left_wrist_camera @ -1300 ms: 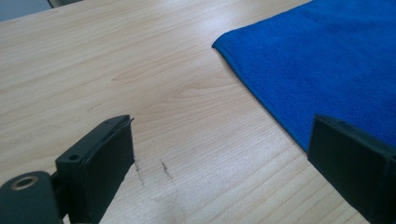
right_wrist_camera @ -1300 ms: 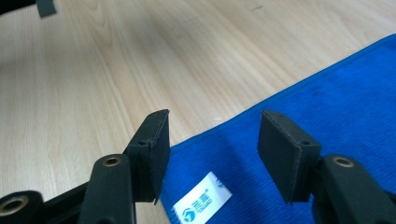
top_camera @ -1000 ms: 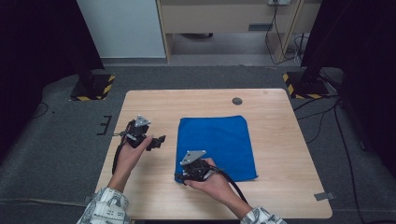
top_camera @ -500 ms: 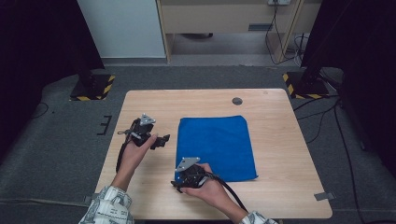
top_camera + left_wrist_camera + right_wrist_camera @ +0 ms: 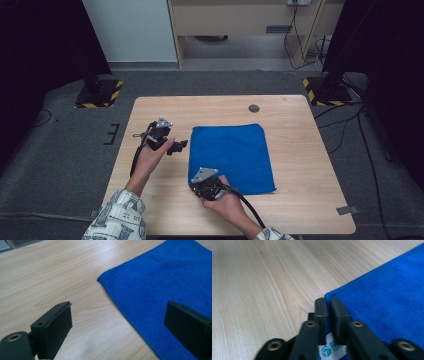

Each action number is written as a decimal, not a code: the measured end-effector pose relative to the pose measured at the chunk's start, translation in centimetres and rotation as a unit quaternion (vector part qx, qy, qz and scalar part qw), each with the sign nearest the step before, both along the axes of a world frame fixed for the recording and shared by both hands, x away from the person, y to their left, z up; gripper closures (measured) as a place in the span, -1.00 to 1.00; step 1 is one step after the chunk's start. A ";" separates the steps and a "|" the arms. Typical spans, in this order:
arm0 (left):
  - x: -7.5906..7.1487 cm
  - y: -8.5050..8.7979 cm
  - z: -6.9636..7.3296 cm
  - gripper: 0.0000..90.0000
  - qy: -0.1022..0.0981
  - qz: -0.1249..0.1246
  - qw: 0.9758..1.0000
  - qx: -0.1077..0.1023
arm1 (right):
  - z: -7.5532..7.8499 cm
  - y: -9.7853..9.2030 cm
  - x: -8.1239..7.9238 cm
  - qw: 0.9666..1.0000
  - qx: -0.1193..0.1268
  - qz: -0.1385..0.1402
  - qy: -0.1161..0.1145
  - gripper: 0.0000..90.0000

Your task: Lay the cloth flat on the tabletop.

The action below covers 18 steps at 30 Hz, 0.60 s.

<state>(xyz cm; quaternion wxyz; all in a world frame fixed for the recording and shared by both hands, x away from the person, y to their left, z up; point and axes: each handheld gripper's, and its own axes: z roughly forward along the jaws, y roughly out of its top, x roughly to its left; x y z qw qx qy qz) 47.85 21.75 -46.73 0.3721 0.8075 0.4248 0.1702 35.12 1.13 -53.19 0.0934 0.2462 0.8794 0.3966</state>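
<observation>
Blue cloth (image 5: 231,156), soft, limp, best pinched at corners: right claw (image 5: 327,305) nips near corner, left claw (image 5: 130,322) spread wide.

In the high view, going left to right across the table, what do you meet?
Left gripper → right gripper at the cloth's near-left corner → blue cloth → bare table. The small dark disc sits farther back, above the cloth, so its place in the order is unclear.
</observation>
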 end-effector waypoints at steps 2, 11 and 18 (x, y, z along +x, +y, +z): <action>0.8 0.0 -0.2 -0.82 0.006 0.000 1.000 -0.002 | 0.0 -0.1 0.2 1.000 0.011 -0.006 0.010 0.93; 4.3 -0.9 -2.1 -0.71 0.012 -0.001 1.000 -0.022 | 0.2 0.7 -0.7 0.999 0.030 -0.005 0.025 0.93; 5.6 -0.6 -4.2 -0.31 0.003 0.013 1.000 -0.007 | 0.1 1.1 -1.2 0.999 0.030 0.002 0.017 0.93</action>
